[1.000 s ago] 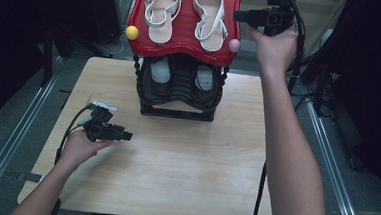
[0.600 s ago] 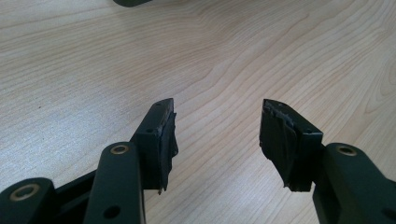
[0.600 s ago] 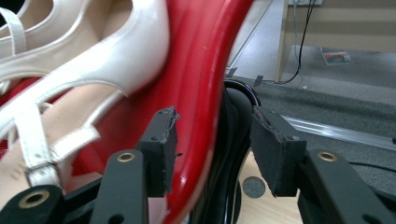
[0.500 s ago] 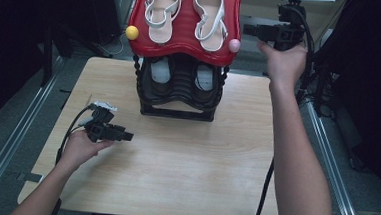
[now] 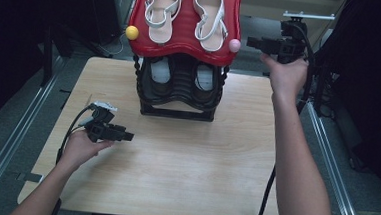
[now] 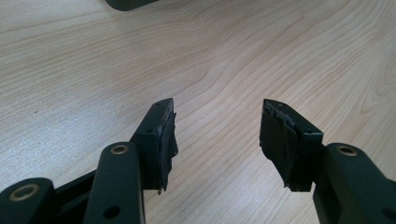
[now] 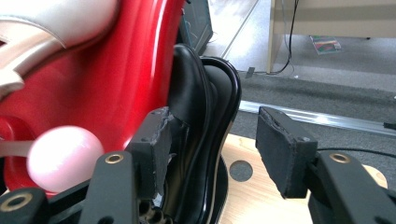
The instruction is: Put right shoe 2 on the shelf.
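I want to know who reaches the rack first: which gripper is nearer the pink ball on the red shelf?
Right. The right gripper hangs just beside the pink ball, level with it. The left gripper sits low over the wooden table, well in front of the rack and off to its left.

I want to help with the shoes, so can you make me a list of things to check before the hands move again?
1. Right gripper open: ok, jaws have just been opening, nothing pinched between them.
2. Right gripper close to the red shelf: ok, beside the pink ball.
3. Left gripper open and empty: ok.
4. White sandals lying on the red shelf: ok.
5. Black shoes on the lower tier: ok.
6. Which shoe comes next: cannot tell.
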